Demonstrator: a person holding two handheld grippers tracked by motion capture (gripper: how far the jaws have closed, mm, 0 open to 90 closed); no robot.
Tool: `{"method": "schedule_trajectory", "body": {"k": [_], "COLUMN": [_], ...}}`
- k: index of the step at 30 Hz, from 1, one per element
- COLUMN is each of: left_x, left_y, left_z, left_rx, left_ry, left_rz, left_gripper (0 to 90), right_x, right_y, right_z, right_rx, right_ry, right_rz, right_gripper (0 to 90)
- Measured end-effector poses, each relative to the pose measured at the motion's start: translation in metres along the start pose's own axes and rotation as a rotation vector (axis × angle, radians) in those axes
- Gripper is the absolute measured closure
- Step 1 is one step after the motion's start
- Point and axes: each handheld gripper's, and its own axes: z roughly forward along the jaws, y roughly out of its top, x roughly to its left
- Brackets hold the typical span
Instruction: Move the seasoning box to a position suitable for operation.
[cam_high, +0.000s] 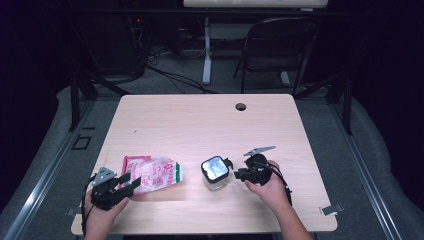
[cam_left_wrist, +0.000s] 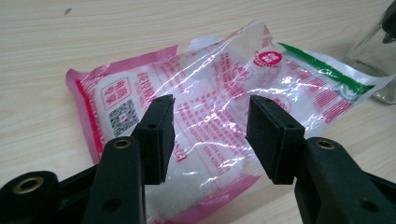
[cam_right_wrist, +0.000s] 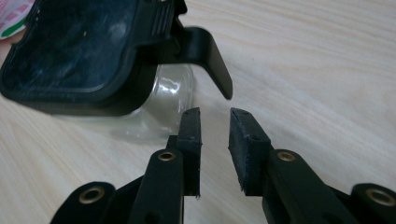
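A clear plastic bag (cam_high: 152, 173) with pink print and white grains lies flat on the table's front left. My left gripper (cam_high: 125, 184) sits at its near edge. In the left gripper view its jaws stand wide open (cam_left_wrist: 210, 105) just over the bag (cam_left_wrist: 219, 74), with nothing pinched. A small glass jar (cam_high: 215, 172) with a black flip lid stands right of the bag. My right gripper (cam_high: 237, 174) is at the jar's right side. Its jaws (cam_right_wrist: 215, 114) are open by a narrow gap, just short of the lid's hanging black latch (cam_right_wrist: 212, 60); the lid (cam_right_wrist: 79, 51) sits on the glass (cam_right_wrist: 168, 102).
The wooden table (cam_high: 210, 125) has a cable hole (cam_high: 241, 106) at the back. A metal clip (cam_high: 331, 209) sits at the front right edge. A folding chair (cam_high: 277, 45) and a desk leg (cam_high: 207, 50) stand beyond the table.
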Motion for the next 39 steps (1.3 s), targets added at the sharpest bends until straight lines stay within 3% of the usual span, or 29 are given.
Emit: {"method": "schedule_trajectory", "body": {"k": [10,14,15,19,39], "left_x": [0.006,0.006,0.006,0.006,0.004], "left_y": [-0.011,-0.012,-0.013,-0.013,-0.011], "left_z": [-0.014,-0.016,-0.016,-0.015,-0.012], "left_rx": [-0.003,0.0,-0.001,0.002,0.002], "left_ry": [0.041,0.044,0.044,0.041,0.032], "left_rz": [-0.026,-0.031,-0.032,-0.03,-0.017], "left_gripper": [52.7,53.5,53.7,54.0,54.0], "right_x": [-0.004,-0.006,-0.007,-0.006,0.004], "right_y": [0.012,0.012,0.013,0.013,0.007], "right_z": [0.025,0.033,0.034,0.04,0.038], "right_rx": [0.03,0.026,0.049,0.057,0.06], "right_ry": [-0.018,-0.022,-0.021,-0.033,-0.069], "right_rz": [-0.013,0.003,-0.009,-0.021,-0.081], "right_gripper": [77.2,78.1,78.6,79.8,81.5]}}
